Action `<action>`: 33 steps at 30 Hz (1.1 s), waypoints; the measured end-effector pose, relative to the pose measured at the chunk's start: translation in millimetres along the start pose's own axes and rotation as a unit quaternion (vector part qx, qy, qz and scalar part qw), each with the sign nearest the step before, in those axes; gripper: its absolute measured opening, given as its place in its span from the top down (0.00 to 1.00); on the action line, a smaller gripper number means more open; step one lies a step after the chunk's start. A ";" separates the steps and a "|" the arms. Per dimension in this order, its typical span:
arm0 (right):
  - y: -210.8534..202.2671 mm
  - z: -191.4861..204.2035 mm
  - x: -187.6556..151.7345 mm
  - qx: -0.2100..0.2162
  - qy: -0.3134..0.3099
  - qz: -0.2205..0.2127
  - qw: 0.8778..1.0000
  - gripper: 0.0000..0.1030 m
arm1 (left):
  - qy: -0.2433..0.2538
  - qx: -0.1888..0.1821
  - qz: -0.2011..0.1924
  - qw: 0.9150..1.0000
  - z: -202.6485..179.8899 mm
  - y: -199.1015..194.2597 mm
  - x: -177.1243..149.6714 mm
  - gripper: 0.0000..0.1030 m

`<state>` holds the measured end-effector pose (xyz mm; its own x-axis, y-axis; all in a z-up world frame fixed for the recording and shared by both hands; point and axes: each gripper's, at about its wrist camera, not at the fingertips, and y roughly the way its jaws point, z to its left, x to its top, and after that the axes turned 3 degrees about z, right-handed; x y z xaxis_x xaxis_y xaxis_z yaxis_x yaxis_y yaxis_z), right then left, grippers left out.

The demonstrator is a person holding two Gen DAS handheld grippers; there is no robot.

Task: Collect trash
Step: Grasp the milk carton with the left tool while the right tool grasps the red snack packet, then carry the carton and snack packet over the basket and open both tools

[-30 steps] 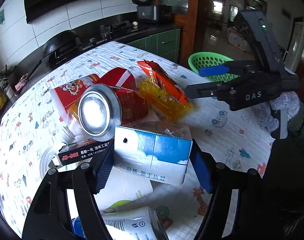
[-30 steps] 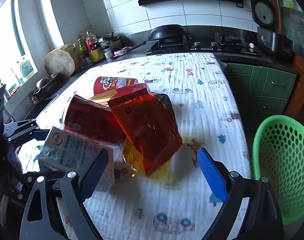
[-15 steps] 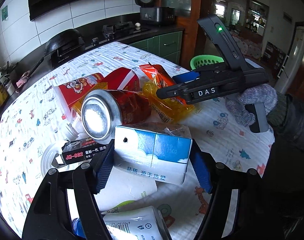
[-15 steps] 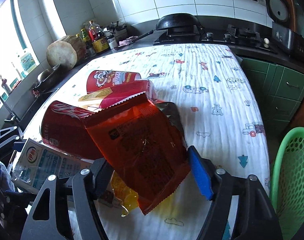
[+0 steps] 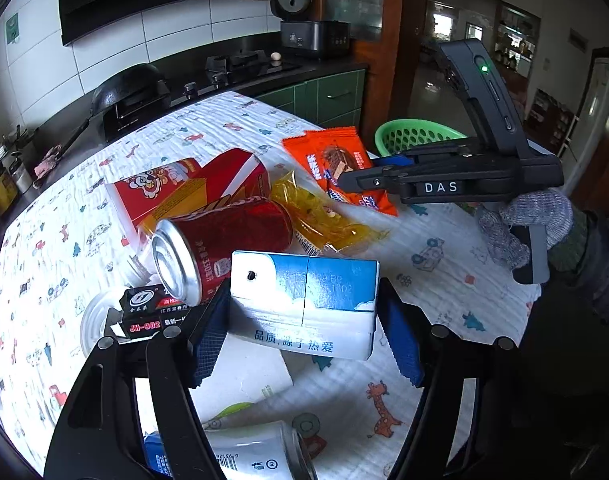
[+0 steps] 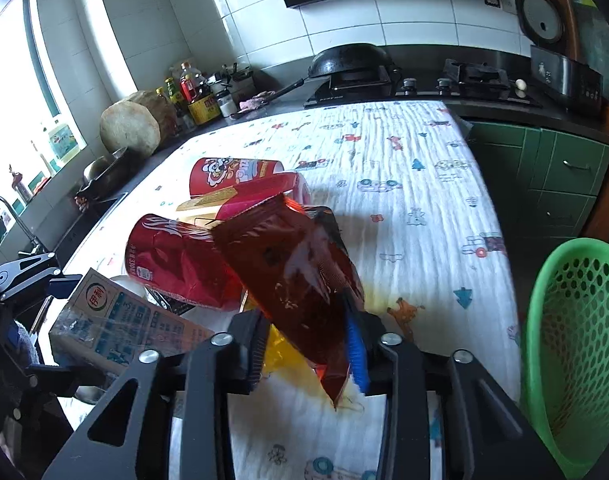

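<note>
My left gripper [image 5: 304,332] is shut on a blue and white milk carton [image 5: 304,300], held just above the table; the carton also shows in the right wrist view [image 6: 116,328]. My right gripper [image 6: 308,344] is shut on an orange snack wrapper [image 6: 300,276], lifted off the pile; it also shows in the left wrist view [image 5: 336,164]. A red soda can [image 5: 220,244] lies on its side among a yellow wrapper [image 5: 324,220] and red cartons [image 5: 192,188]. A green basket [image 6: 576,344] stands off the table's right edge.
A small black box [image 5: 152,312], a white lid [image 5: 96,320] and a white bottle [image 5: 256,456] lie near my left gripper. A stove with a wok [image 6: 352,64] and green cabinets [image 6: 544,184] are behind the cloth-covered table [image 6: 404,168].
My right gripper moved in over the orange wrapper, shut on it and lifted it. My left gripper kept hold of the milk carton and rose slightly.
</note>
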<state>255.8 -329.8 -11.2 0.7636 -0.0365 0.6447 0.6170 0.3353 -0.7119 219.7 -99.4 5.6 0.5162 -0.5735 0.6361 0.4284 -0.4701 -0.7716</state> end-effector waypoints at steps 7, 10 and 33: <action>-14.9 -13.6 -12.5 -0.019 0.020 -0.005 1.000 0.80 | 0.000 0.001 -0.004 1.000 -10.9 -3.2 5.1 0.33; -22.3 -17.0 -15.4 -0.019 0.025 -0.013 0.999 0.86 | -0.002 0.001 -0.007 1.000 -12.9 -5.5 7.7 0.33; -110.0 -116.9 -49.6 -0.171 0.085 -0.056 0.980 0.92 | -0.004 -0.026 -0.030 0.999 -53.7 12.2 73.7 0.33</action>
<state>172.3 -474.9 2.6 0.6895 -0.2210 0.6897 0.7048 -0.0148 -0.7093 223.1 -183.4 42.9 0.4957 -0.5382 0.6816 0.4204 -0.5380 -0.7306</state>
